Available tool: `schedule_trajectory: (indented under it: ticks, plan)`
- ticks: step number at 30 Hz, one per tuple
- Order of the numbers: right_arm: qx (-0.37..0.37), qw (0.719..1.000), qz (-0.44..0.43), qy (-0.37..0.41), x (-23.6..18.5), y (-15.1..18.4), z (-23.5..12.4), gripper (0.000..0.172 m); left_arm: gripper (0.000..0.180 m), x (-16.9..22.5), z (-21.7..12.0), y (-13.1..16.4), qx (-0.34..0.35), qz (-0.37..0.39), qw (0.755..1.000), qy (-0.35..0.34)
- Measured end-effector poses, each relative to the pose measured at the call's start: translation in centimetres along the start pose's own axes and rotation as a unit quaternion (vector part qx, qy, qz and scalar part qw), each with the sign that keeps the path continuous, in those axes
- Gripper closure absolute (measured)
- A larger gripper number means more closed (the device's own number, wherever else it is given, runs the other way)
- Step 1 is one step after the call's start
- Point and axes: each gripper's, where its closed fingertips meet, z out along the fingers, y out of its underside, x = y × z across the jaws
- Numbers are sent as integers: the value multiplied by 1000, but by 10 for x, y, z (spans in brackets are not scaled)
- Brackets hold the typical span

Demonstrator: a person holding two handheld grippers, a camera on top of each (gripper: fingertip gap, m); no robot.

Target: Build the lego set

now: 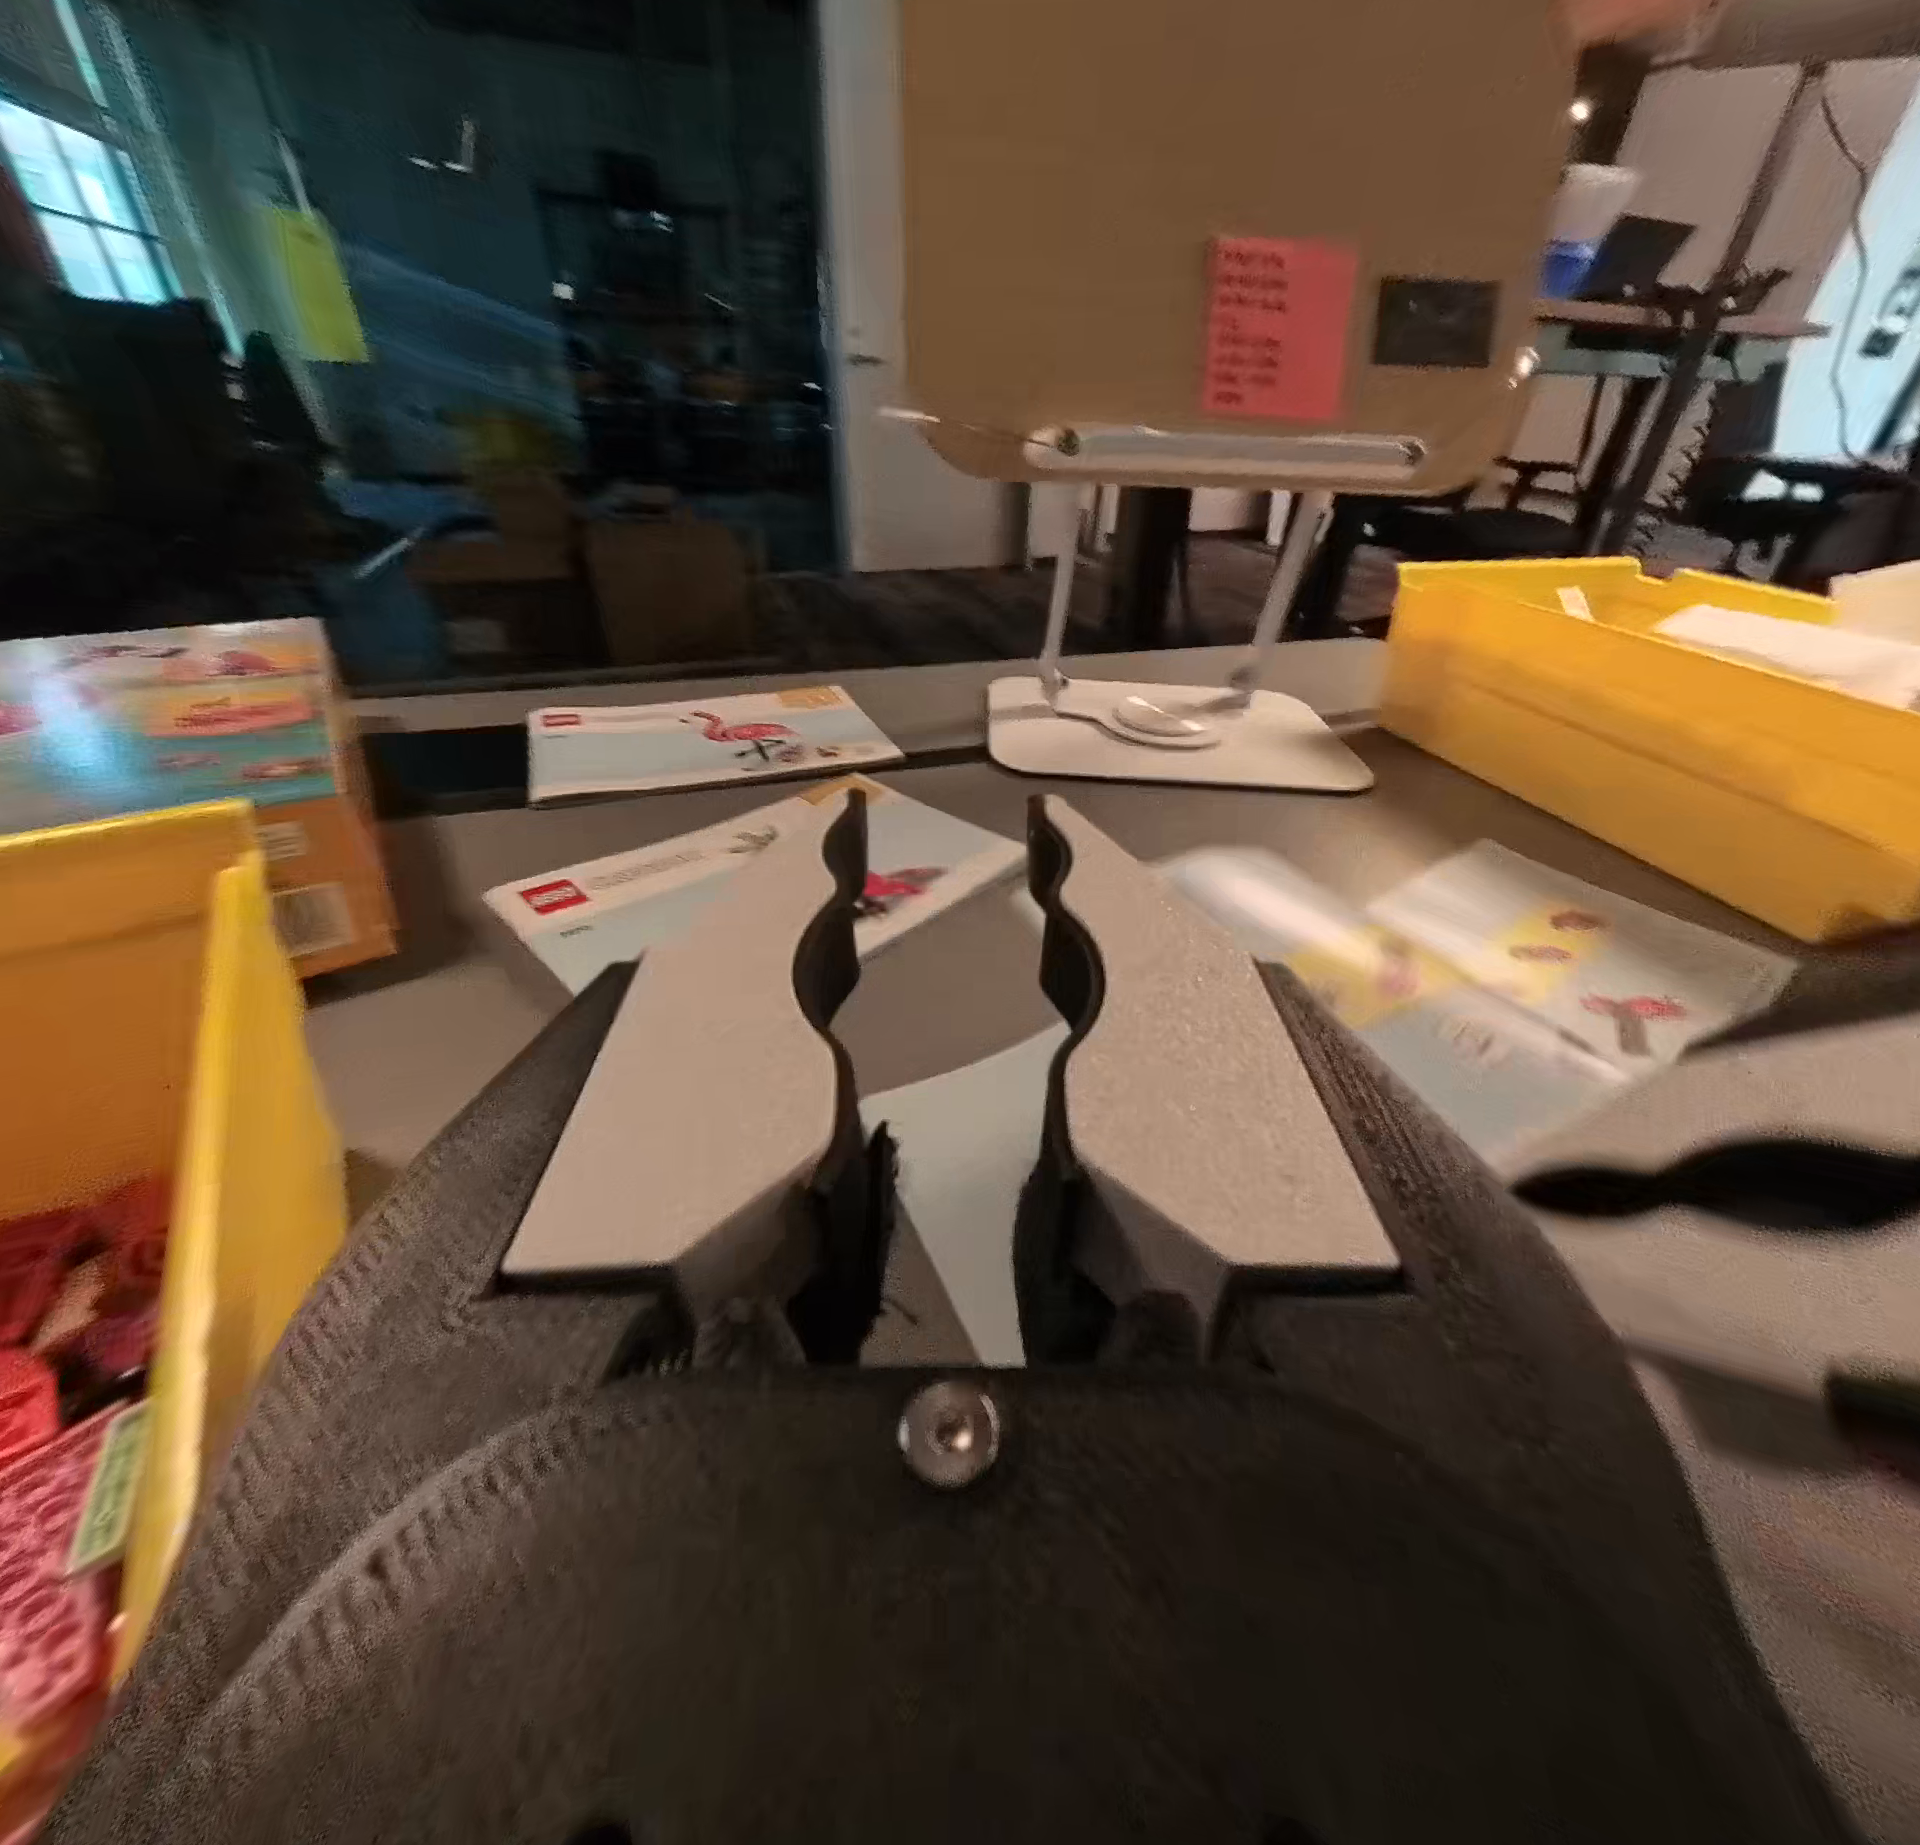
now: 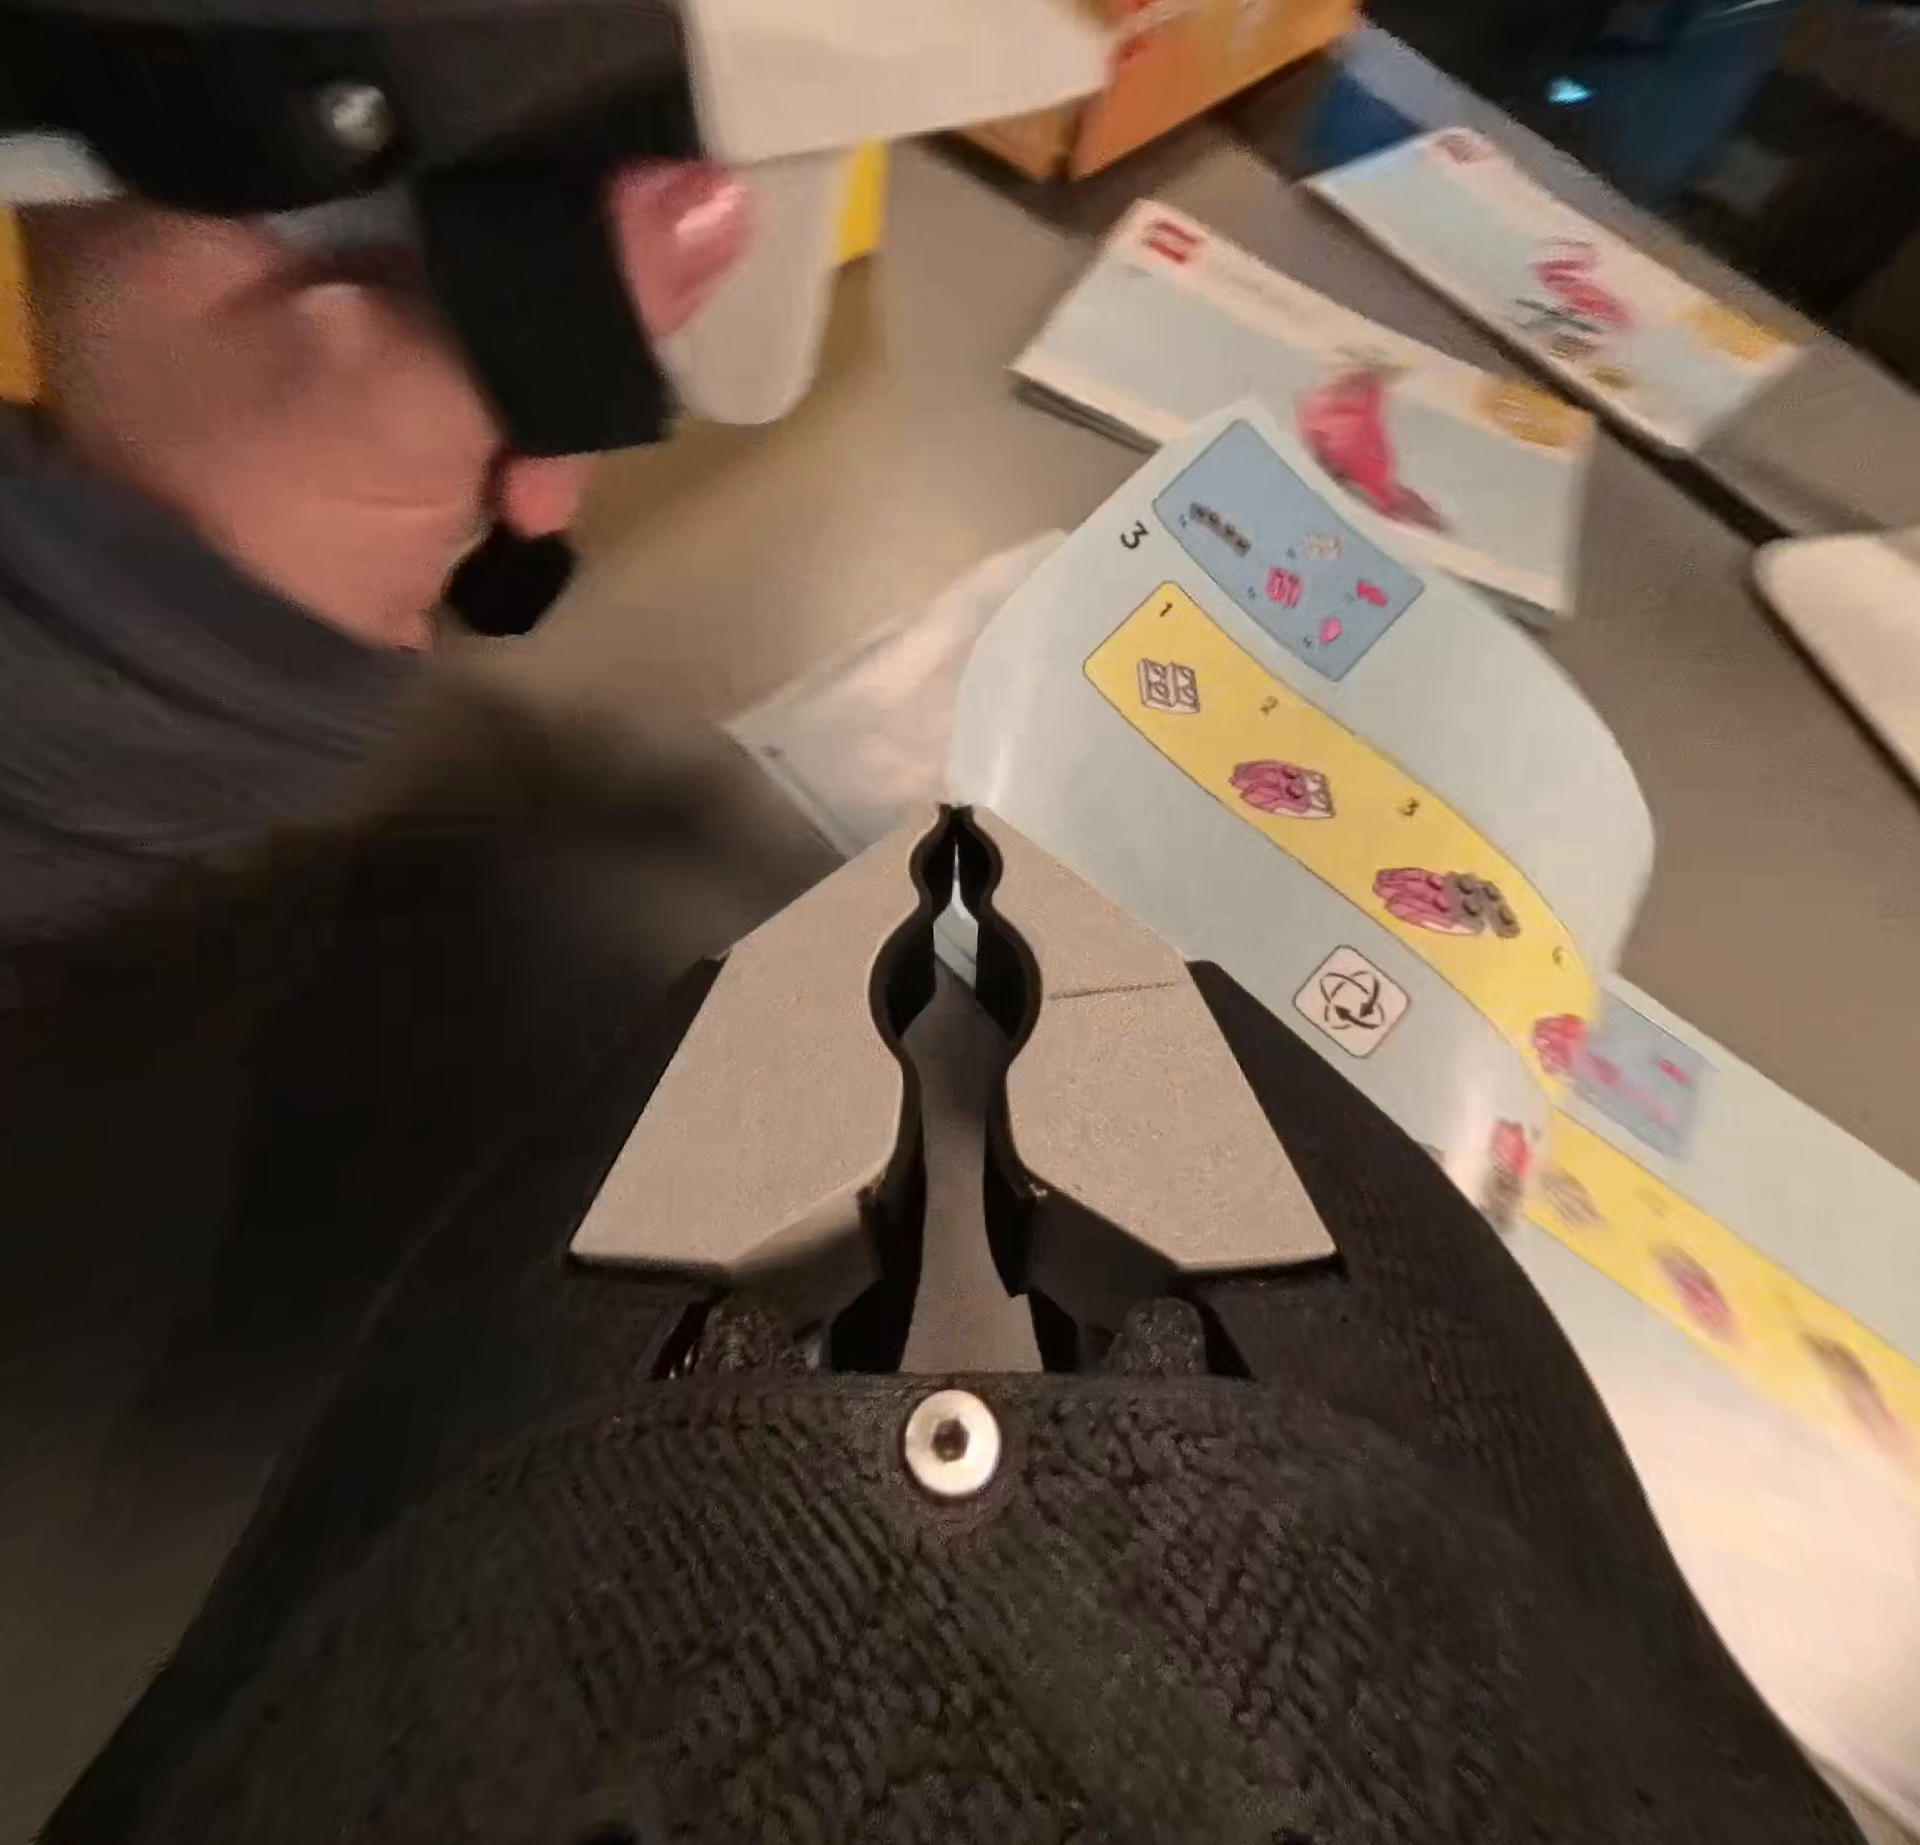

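My right gripper point(image 2: 951, 813) is shut on the edge of a page point(image 2: 1299, 756) of the open instruction booklet. The page curls up from the grey table point(image 2: 727, 548) and shows pink build steps on a yellow band. My left gripper point(image 1: 945, 803) is open and empty above the table, its fingers over a closed booklet point(image 1: 727, 891). The open booklet point(image 1: 1507, 974) shows blurred to its right, with the right gripper's fingers point(image 1: 1714, 1120) beside it. In the right wrist view a person's hand point(image 2: 260, 424) holds the left gripper's black handle point(image 2: 540, 320).
A yellow bin point(image 1: 208, 1068) at the left holds bags of pink and red pieces point(image 1: 52, 1483). Another yellow bin point(image 1: 1662, 756) stands at the right. A set box point(image 1: 177, 715), a second closed booklet point(image 1: 707, 746) and a stand point(image 1: 1174, 746) bearing a cardboard panel point(image 1: 1195, 185) are farther back.
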Motion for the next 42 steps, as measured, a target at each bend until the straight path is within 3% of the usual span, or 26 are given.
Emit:
schedule_trajectory:
  ticks: [2, 3, 7, 9, 12, 14, 16, 23, 32, 37, 42]
  plan:
    - [-6, 999, -12, -36, -26, -4, 16, 168, 151, -7, -2, -2, 7, -6, 1000, -8]
    - [-3, 998, -10, -67, -40, -7, 18, 158, 151, -7, -2, -1, 7, -8, 1000, -6]
    - [81, 981, 15, -175, -65, -39, -26, 142, 151, -4, 1, 2, 2, 5, 1000, -1]
    - [147, 975, 8, -164, -40, -51, -56, 142, 151, -2, 1, 2, 4, 5, 1000, 4]
    - [182, 983, 5, -33, 43, -36, -80, 147, 151, 3, 3, 2, 5, -1, 1000, 16]
    - [145, 987, 26, 59, 100, -7, -82, 155, 151, 7, 4, 3, 4, 1, 1000, 24]
    - [82, 991, 79, 74, 128, 22, -70, 162, 151, 11, 6, 5, -1, 11, 1000, 29]
    - [-46, 992, 115, -35, 104, 58, -5, 165, 151, 19, 9, 11, -14, 31, 999, 41]
    - [-71, 997, 34, -19, 94, 62, 3, 159, 151, 26, 13, 18, -27, 16, 997, 63]
    - [93, 993, -8, 77, 125, 18, -46, 160, 151, 41, 14, 23, -35, 46, 995, 82]
    - [256, 947, -25, 192, 164, 18, -116, 167, 151, 45, 11, 13, -7, 56, 995, 82]
